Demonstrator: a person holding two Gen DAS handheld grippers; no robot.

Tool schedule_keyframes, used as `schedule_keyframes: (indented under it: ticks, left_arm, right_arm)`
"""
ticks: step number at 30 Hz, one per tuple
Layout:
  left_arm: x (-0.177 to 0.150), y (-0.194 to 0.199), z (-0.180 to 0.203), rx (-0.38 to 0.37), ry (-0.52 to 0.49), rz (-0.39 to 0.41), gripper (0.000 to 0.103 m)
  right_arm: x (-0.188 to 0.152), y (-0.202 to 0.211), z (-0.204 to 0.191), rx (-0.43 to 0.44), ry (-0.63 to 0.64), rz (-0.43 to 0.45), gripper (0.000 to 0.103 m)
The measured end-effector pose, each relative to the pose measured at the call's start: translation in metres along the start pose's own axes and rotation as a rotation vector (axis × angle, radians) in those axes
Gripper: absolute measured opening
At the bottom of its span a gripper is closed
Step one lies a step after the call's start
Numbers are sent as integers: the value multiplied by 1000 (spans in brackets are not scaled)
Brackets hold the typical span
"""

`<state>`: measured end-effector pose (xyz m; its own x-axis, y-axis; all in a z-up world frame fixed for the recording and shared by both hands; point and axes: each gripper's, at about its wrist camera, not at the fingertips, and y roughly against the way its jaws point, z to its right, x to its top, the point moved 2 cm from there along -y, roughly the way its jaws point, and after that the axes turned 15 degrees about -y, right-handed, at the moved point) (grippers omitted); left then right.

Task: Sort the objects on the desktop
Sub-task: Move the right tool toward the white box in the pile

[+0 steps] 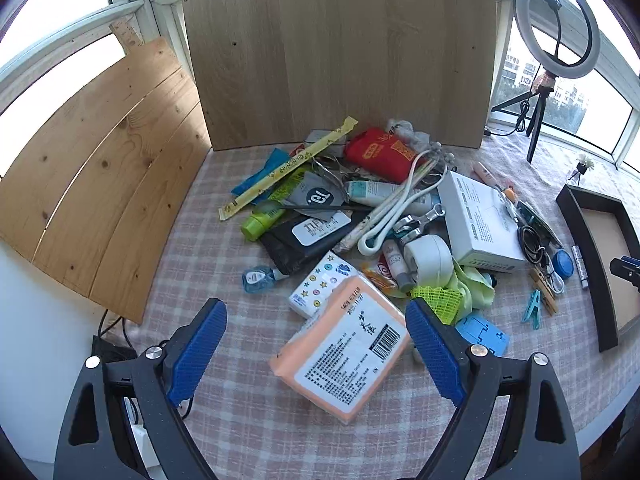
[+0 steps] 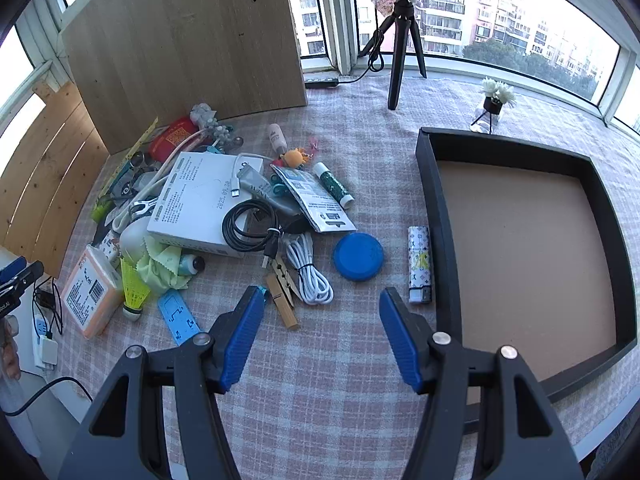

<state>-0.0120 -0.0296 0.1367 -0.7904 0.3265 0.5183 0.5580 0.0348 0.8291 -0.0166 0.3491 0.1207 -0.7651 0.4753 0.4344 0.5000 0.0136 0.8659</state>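
Note:
A heap of small desk items lies on the checked tablecloth (image 2: 320, 380). My left gripper (image 1: 316, 308) is open, its blue pads either side of an orange tissue pack (image 1: 344, 352) without touching it. A white box (image 1: 480, 220), a red pouch (image 1: 380, 152) and a roll of white tape (image 1: 428, 258) lie further back. My right gripper (image 2: 321, 294) is open with nothing between its fingers. Just ahead of it are a coiled white cable (image 2: 310, 272), wooden clothespins (image 2: 282, 296), a blue round lid (image 2: 358, 256) and a patterned lighter (image 2: 419, 264). The black tray (image 2: 436, 216) at the right holds nothing.
An upright wooden board (image 1: 336, 52) and a slatted panel (image 1: 108, 168) close off the back and left. A ring-light tripod (image 2: 404, 40) and a small flower pot (image 2: 494, 100) stand by the window. A power strip (image 2: 46, 348) with cables hangs off the left table edge.

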Motion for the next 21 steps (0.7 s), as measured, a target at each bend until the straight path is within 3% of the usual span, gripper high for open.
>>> schedule_keyframes:
  ticks: [7,12,16,21]
  left_arm:
    - [24,-1,-6,-54,54,11,89]
    - [48,-10,22,-101,8,34,87]
    - [67,-26,45,-144,-12,30,78]
    - [83,-47,69,-187,-36,9,74]
  right_arm:
    - [31,-4,-26,64,19,7,59]
    - [52,-27,-46,150,-22,-59,59]
    - [65,-52,-65,242,-60,-145,59]
    - [80,-90,-90,263,-51,-215,52]
